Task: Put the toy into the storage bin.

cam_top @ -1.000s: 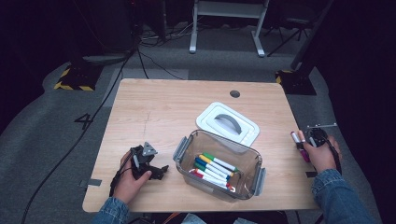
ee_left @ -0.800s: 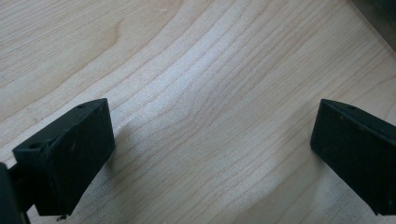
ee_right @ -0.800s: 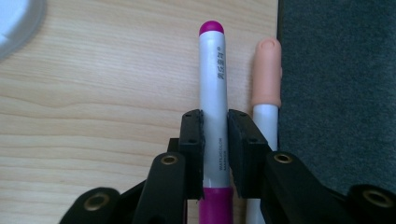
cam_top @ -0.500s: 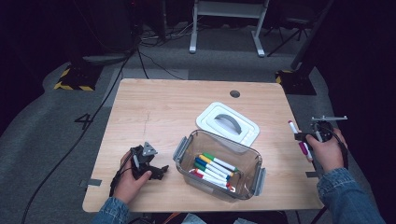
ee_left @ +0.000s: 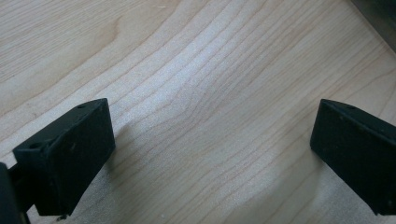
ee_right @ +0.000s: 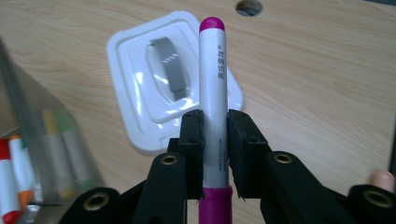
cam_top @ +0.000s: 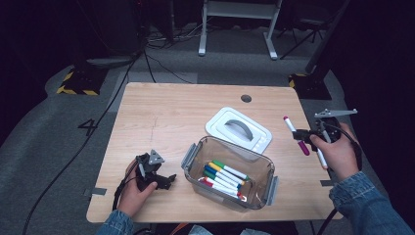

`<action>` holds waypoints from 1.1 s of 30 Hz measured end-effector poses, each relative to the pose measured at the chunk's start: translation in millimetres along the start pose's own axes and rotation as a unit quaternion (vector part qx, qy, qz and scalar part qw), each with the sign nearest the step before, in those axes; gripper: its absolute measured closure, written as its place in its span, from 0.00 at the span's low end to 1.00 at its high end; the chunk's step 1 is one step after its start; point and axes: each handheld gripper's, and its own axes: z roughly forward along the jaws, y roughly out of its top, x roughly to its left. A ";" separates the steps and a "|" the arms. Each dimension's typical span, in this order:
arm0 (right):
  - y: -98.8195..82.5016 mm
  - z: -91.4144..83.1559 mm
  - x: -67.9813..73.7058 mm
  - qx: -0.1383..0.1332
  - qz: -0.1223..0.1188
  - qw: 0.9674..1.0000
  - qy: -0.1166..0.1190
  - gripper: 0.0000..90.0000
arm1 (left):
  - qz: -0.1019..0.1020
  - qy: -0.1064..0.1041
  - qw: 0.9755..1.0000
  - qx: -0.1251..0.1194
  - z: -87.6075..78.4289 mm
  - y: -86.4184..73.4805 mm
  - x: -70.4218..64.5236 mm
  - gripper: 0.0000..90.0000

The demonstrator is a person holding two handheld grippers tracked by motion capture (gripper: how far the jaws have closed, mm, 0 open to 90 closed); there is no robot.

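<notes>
Right tongs [ee_right: 215,128] clamped on a white marker [ee_right: 212,84] with magenta cap, held in the air above the desk's [cam_top: 161,117] right edge, beside the white lid [cam_top: 238,129]. Clear box [cam_top: 228,171] of markers sits near the front edge. Left tongs [cam_top: 155,172] rest apart and empty at the front-left corner.

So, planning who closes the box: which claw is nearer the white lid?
Right. The right claw holds a marker just right of the white lid; the left claw rests farther off, lower left.
</notes>
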 end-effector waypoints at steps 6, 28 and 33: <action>10.4 -1.7 34.4 -0.003 -0.031 0.999 0.042 0.85 | 0.000 0.001 1.000 0.000 -0.1 0.0 -0.1 0.00; 22.8 28.6 150.1 0.048 -0.135 0.972 0.187 0.85 | 0.002 -0.002 1.000 0.002 1.9 2.5 1.2 0.00; 20.4 41.8 166.7 0.068 -0.151 0.965 0.202 0.85 | -0.001 -0.003 1.000 0.002 2.0 2.4 0.9 0.00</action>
